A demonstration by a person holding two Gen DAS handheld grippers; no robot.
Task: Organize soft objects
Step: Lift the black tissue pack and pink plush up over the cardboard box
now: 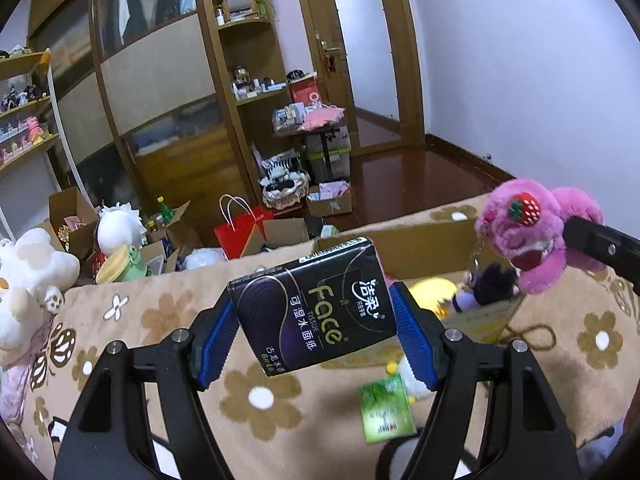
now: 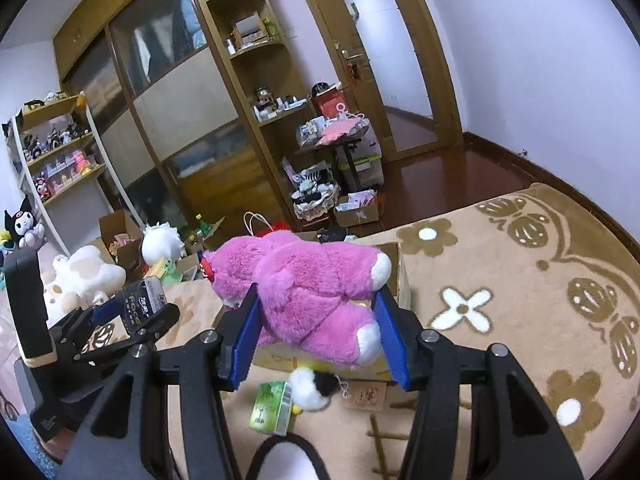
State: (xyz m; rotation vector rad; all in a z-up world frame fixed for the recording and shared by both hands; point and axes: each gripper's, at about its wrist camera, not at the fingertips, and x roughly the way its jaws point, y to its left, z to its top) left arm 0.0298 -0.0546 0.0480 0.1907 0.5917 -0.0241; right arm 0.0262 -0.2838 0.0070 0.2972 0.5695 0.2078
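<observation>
on the far left, white plush toys (image 1: 24, 280) are piled at the edge of the bed (image 1: 168, 320), which is covered by a beige blanket with brown and white flowers. the left tool (image 1: 312, 320) is closed on a black tissue pack (image 1: 316, 308), pinched by its short ends between the blue pads (image 1: 216, 344) and held tilted in the air above the blanket. below and to the right of it, a green tissue pack (image 1: 386, 414) lies flat on the blanket, just beside a small white and black plush (image 2: 310, 388). further right, the right tool (image 2: 316, 340) is clamped around a pink plush bear (image 2: 316, 296), gripped by its body and held above an open cardboard box (image 2: 396, 264) that rests on the bed. in the left wrist view, the bear's face (image 1: 520, 232) carries a strawberry decoration, and a small dark purple plush (image 1: 488, 284) is seen just beneath it at the box.
</observation>
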